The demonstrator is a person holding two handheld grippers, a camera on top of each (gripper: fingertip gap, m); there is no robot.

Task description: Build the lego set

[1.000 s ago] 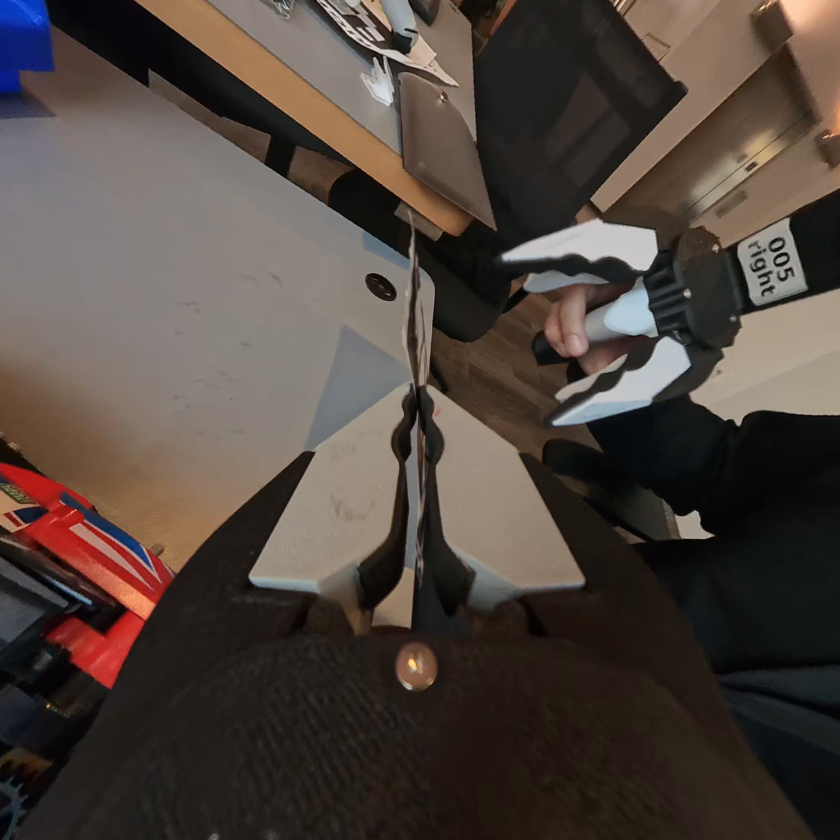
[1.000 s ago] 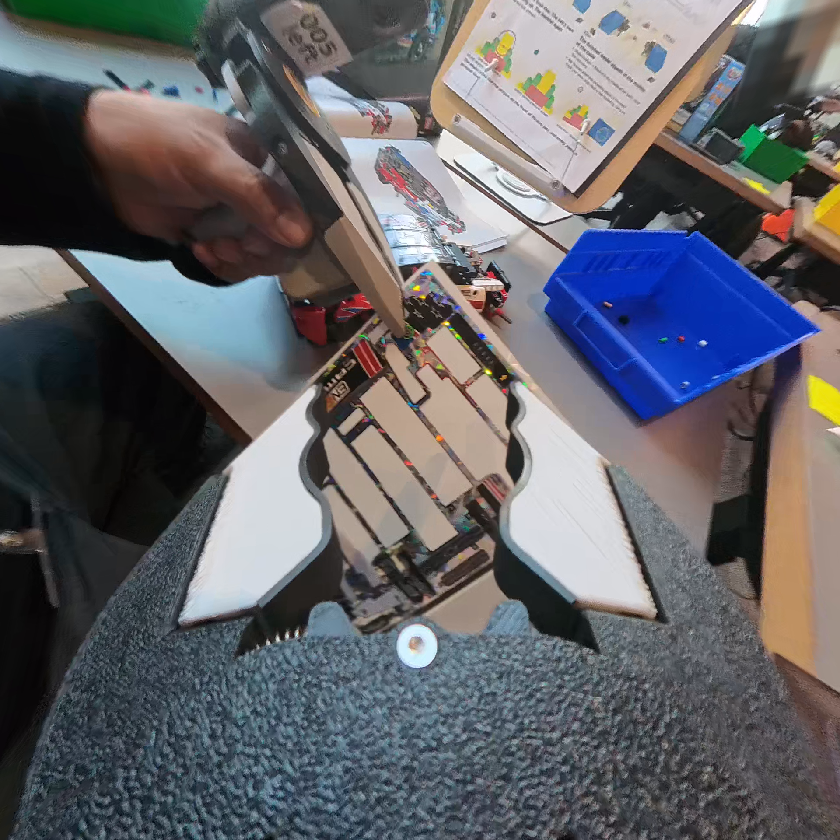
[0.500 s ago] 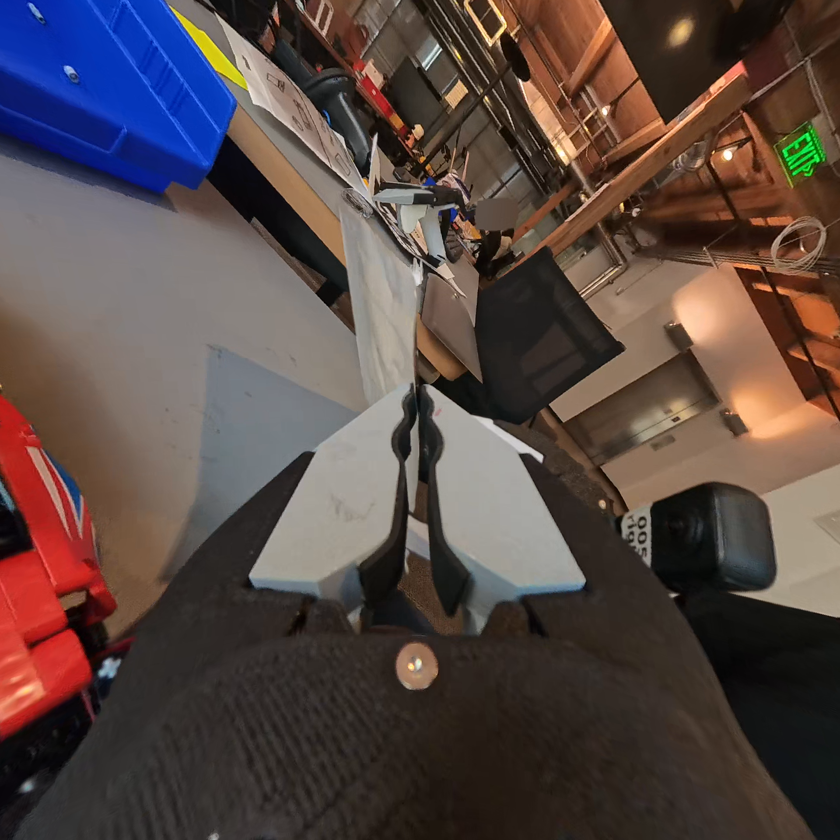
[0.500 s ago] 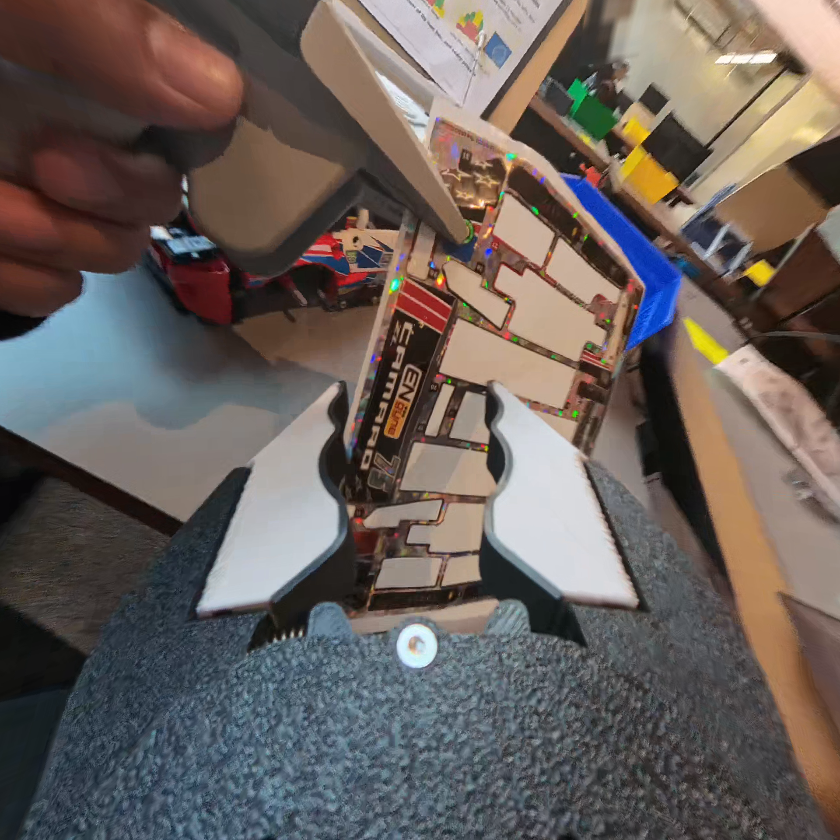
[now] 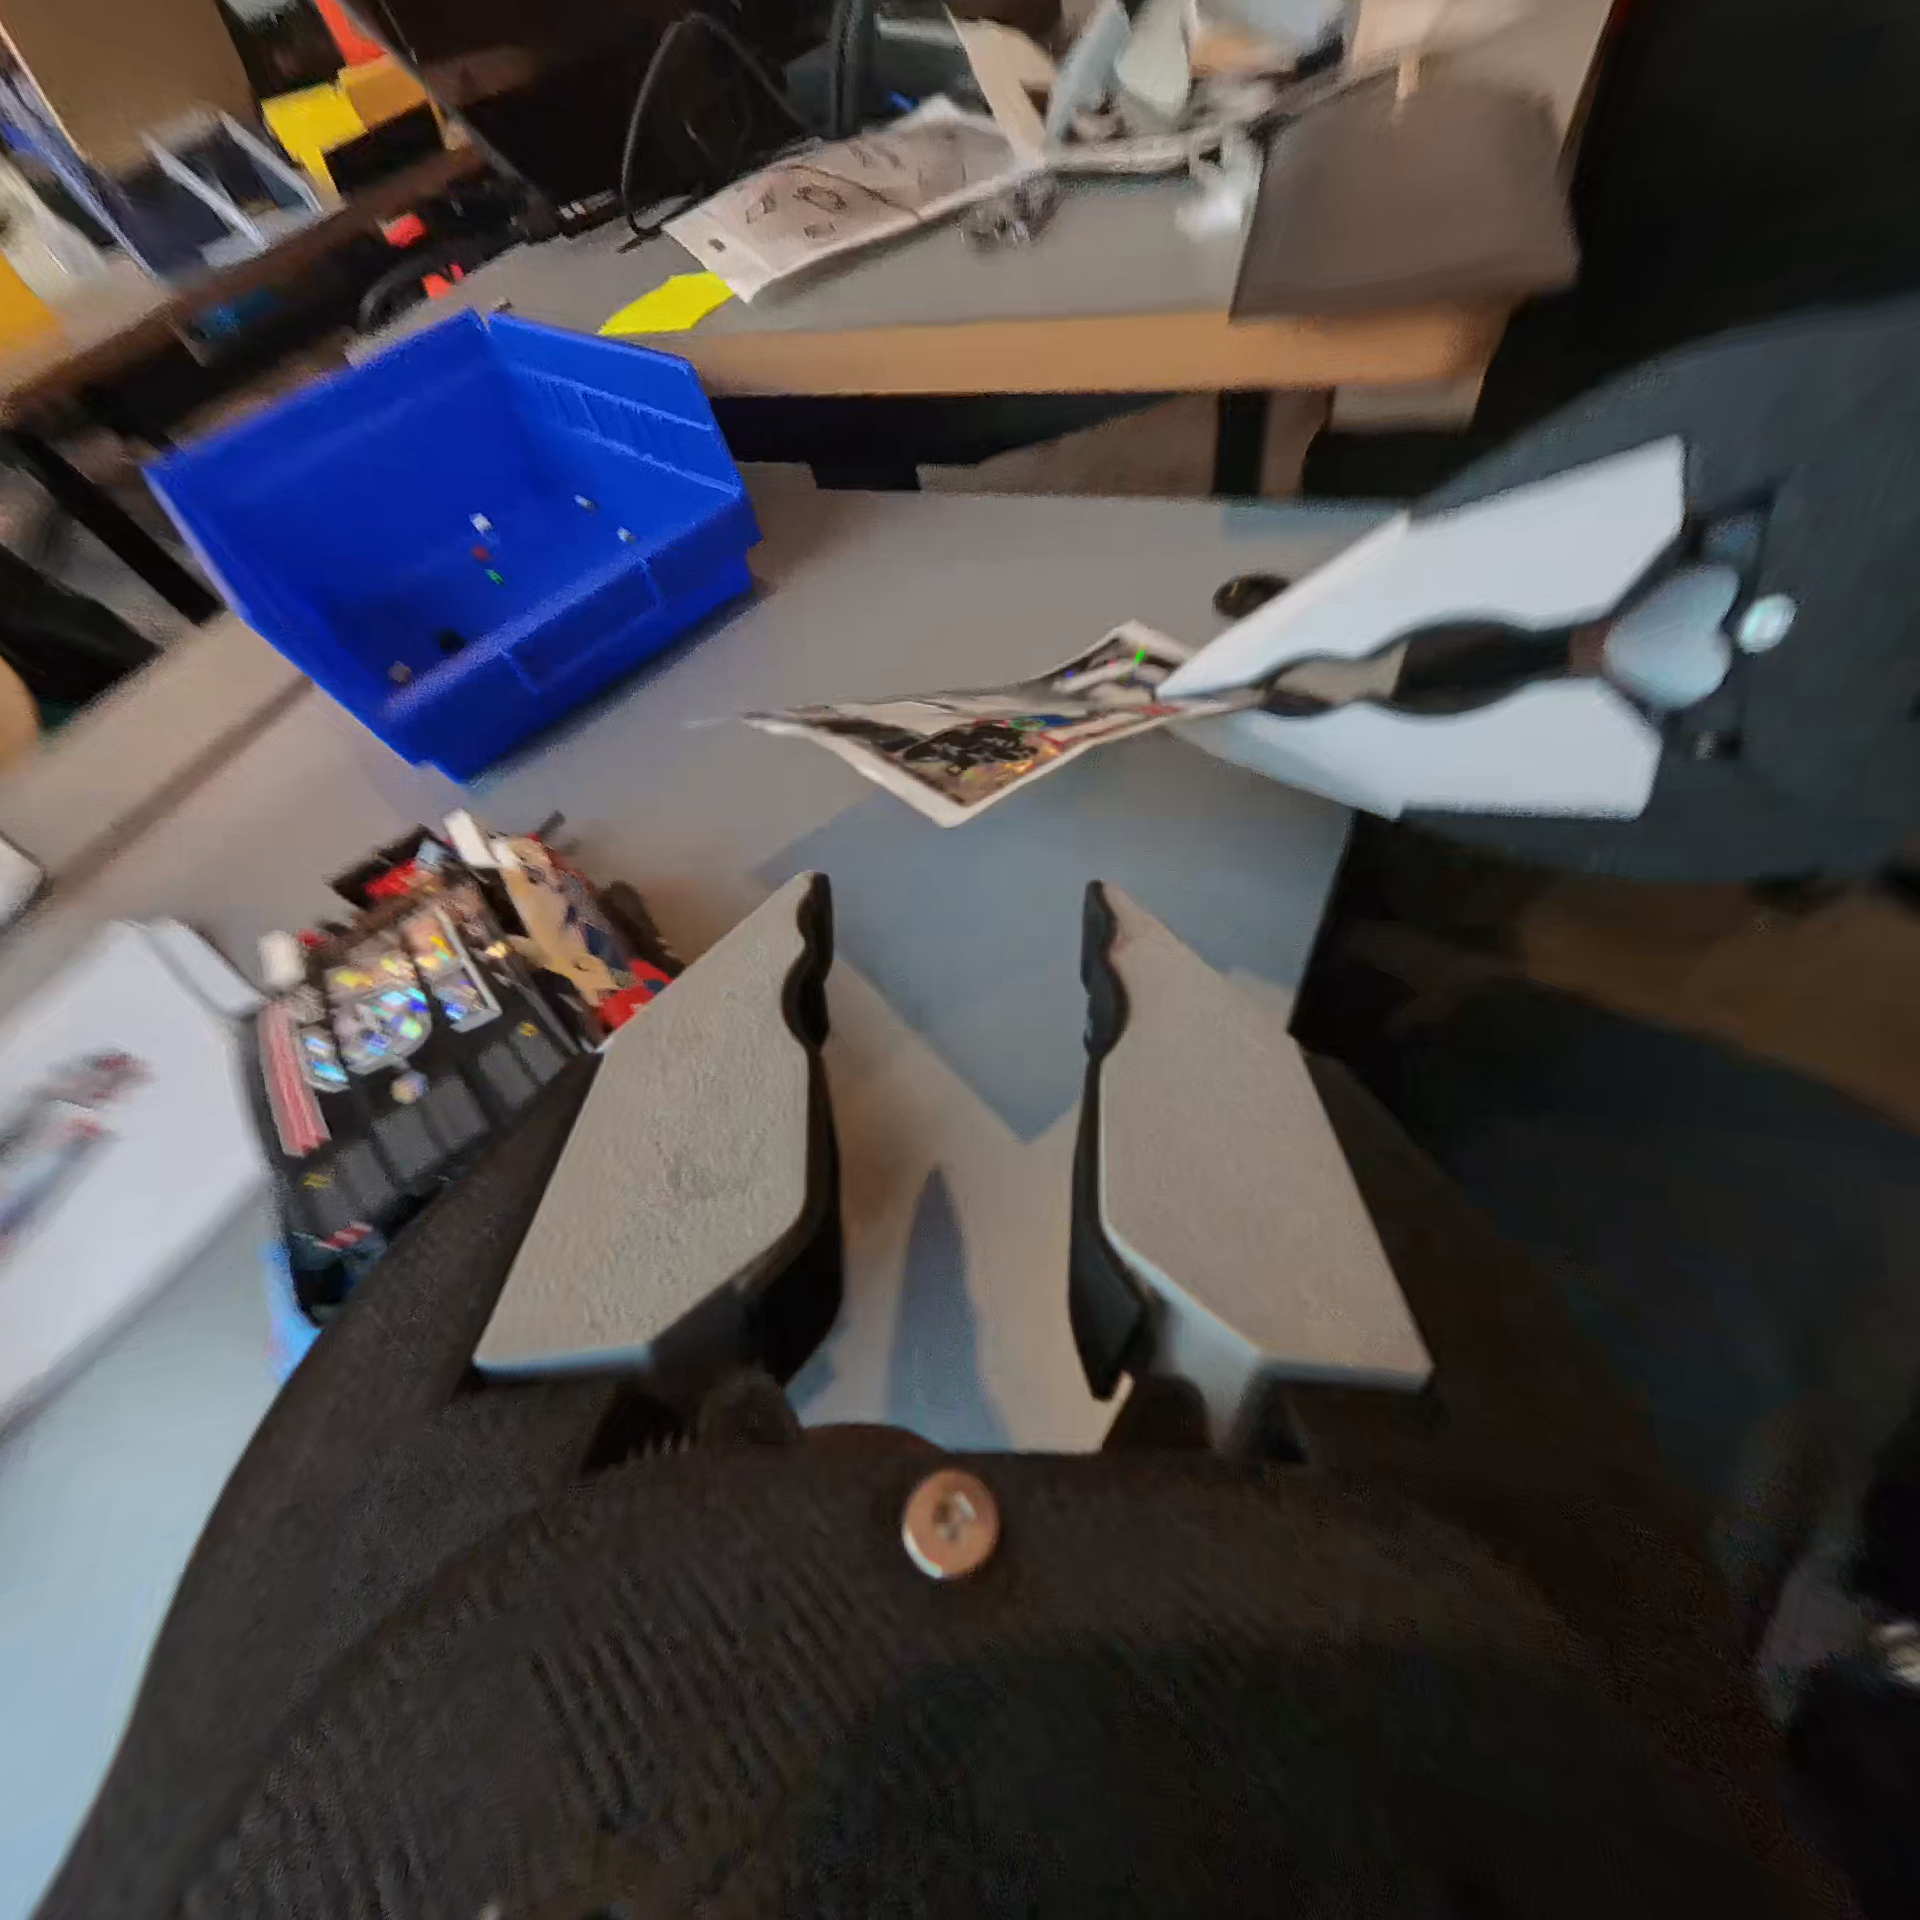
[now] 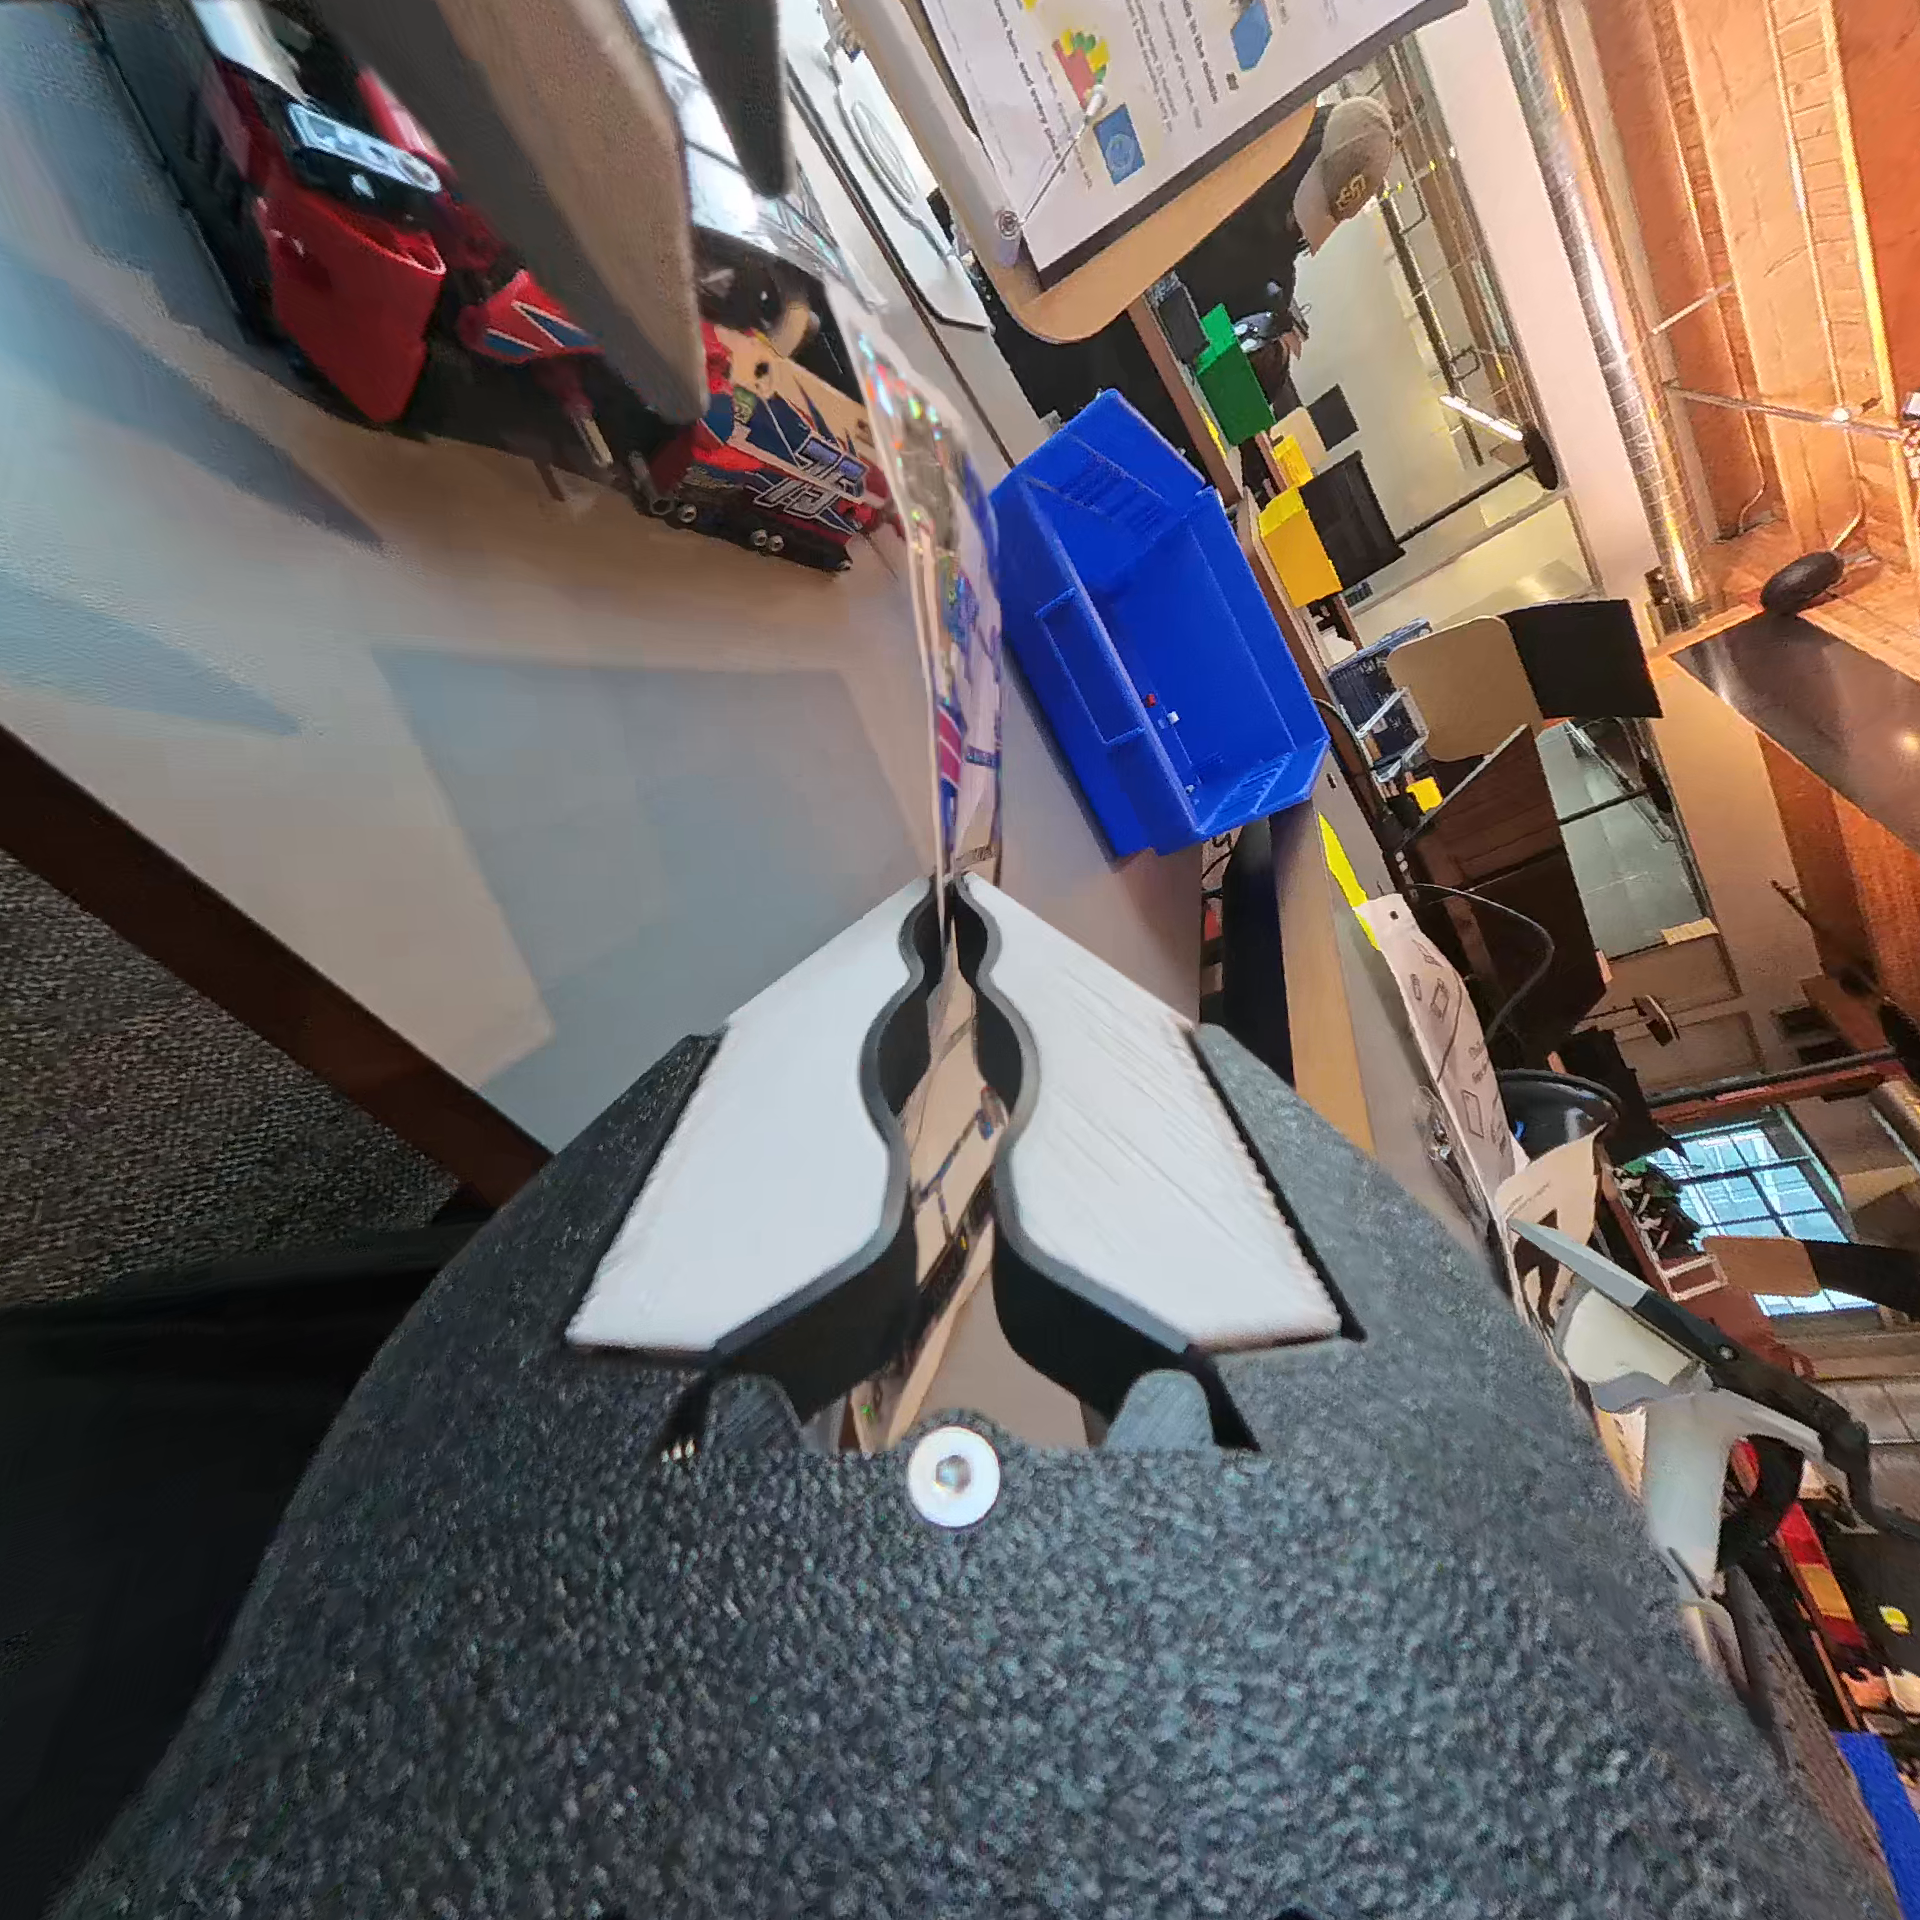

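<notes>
- Left wrist view: left gripper [image 5: 956, 961] fingers spread, empty, above the tabletop [image 5: 997, 582].
- Right gripper [image 6: 948, 902] pinches the sticker sheet [image 5: 977, 732] in the air beside the car [image 6: 343, 249].
- Likely step: decals; next, peel one cleanly.

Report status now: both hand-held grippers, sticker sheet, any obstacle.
Left hand-held gripper open, empty. Right hand-held gripper shut on sticker sheet, held above table. No obstacle seen.

We see the sticker sheet [image 5: 966, 743], glossy with holographic flecks and many blank cut-outs, held off the surface [image 5: 935, 603] near its right edge, clamped by one end in the right gripper [image 6: 948, 902]. The red, white and blue lego car [image 6: 416, 270] rests on the surface toward its left side, and the blue bin [image 5: 457, 530] with a few loose pieces sits toward the far edge.
</notes>
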